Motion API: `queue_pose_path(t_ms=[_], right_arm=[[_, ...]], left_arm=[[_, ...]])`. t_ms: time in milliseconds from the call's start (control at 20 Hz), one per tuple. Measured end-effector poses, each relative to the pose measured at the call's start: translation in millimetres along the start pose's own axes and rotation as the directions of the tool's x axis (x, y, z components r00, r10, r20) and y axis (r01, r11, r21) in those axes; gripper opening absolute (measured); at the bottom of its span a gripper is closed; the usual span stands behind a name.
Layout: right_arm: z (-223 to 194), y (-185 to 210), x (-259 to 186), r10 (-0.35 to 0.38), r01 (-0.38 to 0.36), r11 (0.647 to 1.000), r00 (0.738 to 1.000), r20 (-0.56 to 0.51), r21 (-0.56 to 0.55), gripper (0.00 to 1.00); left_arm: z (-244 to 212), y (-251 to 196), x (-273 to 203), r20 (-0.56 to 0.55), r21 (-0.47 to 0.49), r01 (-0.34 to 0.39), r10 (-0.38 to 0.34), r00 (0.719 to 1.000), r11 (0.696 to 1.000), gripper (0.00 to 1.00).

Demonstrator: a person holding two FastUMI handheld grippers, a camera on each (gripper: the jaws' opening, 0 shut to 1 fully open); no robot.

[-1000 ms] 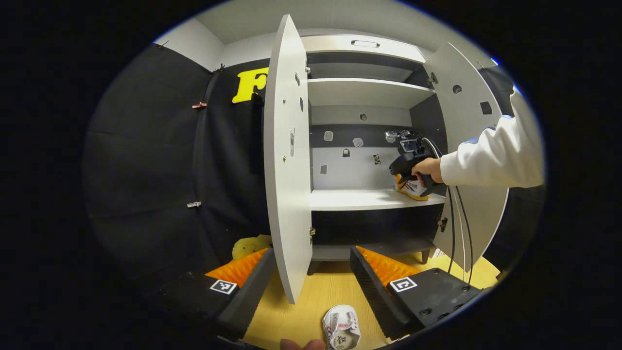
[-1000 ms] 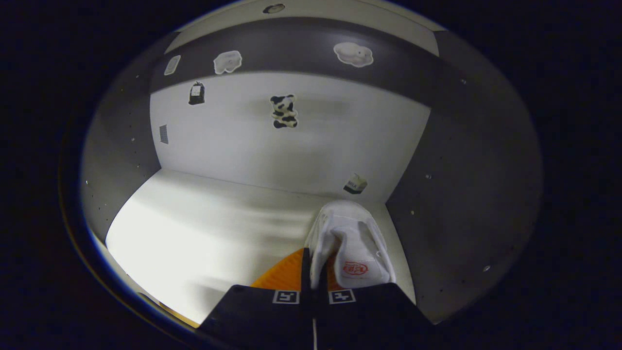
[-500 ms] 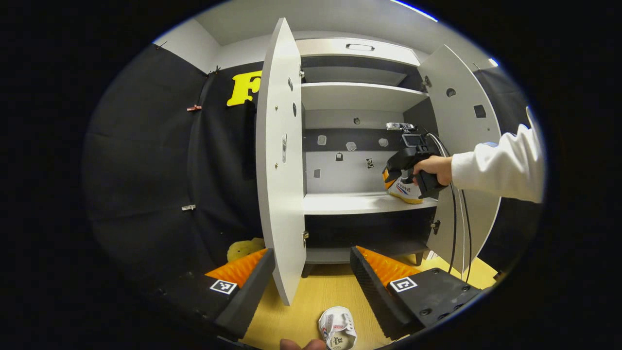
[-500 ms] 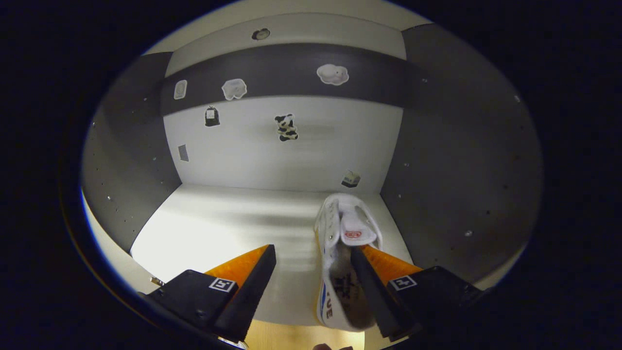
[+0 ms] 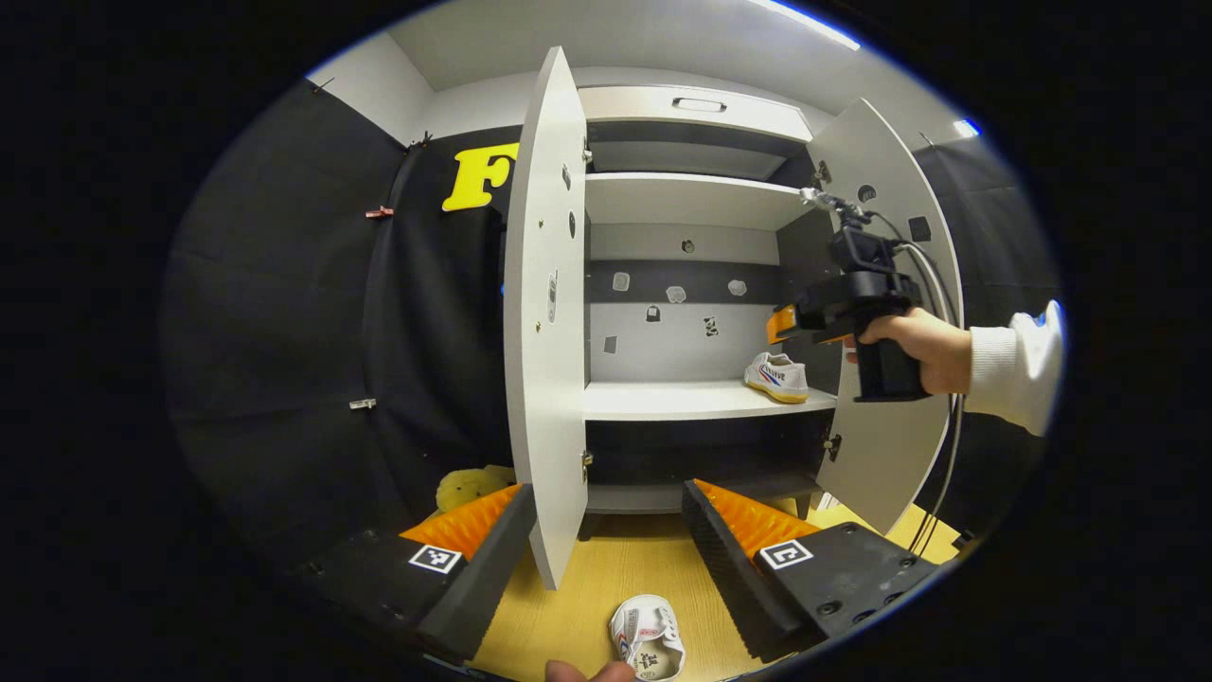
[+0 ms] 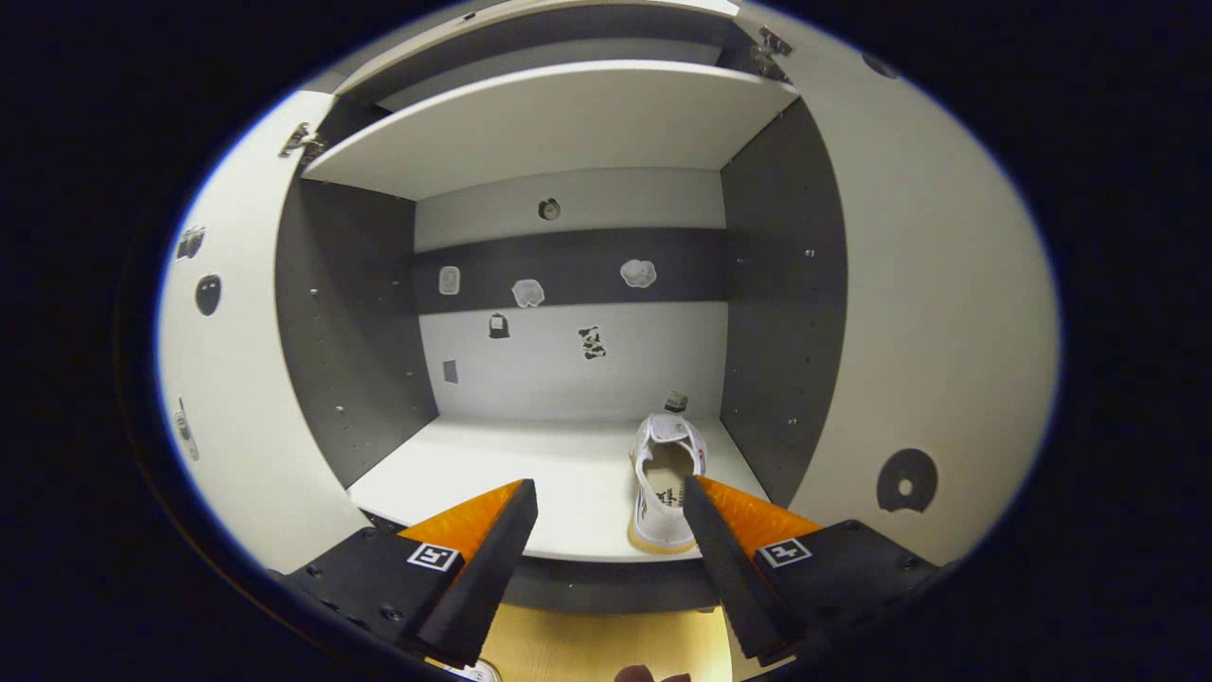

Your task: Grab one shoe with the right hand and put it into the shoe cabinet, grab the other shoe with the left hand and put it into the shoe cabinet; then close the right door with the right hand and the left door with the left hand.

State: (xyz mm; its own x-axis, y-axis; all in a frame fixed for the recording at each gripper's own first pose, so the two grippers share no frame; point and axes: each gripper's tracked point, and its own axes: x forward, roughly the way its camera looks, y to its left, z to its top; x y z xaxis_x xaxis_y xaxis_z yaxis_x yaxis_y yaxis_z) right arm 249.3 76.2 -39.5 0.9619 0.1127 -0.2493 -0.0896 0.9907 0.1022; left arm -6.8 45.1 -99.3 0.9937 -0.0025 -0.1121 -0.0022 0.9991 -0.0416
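A white shoe (image 6: 665, 474) stands on the middle shelf (image 6: 530, 483) of the shoe cabinet, at the right, toe toward the back; the left gripper view shows this shoe (image 5: 776, 376) from the side. My right gripper (image 6: 606, 511) is open, drawn back in front of the shelf with nothing between its fingers; in the left gripper view that gripper (image 5: 786, 324) hangs above the shoe, held by a hand. The other white shoe (image 5: 647, 647) lies on the wooden floor (image 5: 597, 587) in front of the cabinet. My left gripper (image 5: 606, 530) is open above it. Both doors stand open.
The left door (image 5: 544, 313) juts out toward me between my left gripper's fingers. The right door (image 5: 885, 284) swings wide behind the hand and its cables. A yellow soft thing (image 5: 469, 485) lies on the floor at the left by the black cloth wall.
My right gripper opened, let the shoe go on the shelf, and pulled back and up out of the cabinet. The left gripper barely moved.
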Motion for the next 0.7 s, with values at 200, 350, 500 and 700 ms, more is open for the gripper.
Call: queue_pose_path(t_ms=[200,350,500,700], right_arm=[[-9.0,15.0,-74.8,0.050,-0.051,0.999,0.997,0.054,0.013,0.98],[-25.8,19.7,-124.8,0.063,-0.065,0.998,0.996,0.066,0.026,0.98],[-38.8,14.3,-164.7,0.047,-0.050,0.998,0.996,0.071,0.036,0.98],[-51.2,-2.7,-197.0,0.021,-0.024,0.999,0.998,0.064,0.045,0.98]], left_arm=[[-14.3,6.9,-10.0,-0.005,0.015,-0.006,0.006,1.000,1.000,0.98],[-27.7,8.2,-15.8,-0.008,0.023,-0.004,0.004,1.000,1.000,0.98],[-52.4,0.3,-15.8,-0.031,0.023,0.027,-0.026,0.999,0.999,0.98],[-125.1,-12.4,-12.6,-0.164,0.014,0.086,-0.083,0.983,0.996,0.98]])
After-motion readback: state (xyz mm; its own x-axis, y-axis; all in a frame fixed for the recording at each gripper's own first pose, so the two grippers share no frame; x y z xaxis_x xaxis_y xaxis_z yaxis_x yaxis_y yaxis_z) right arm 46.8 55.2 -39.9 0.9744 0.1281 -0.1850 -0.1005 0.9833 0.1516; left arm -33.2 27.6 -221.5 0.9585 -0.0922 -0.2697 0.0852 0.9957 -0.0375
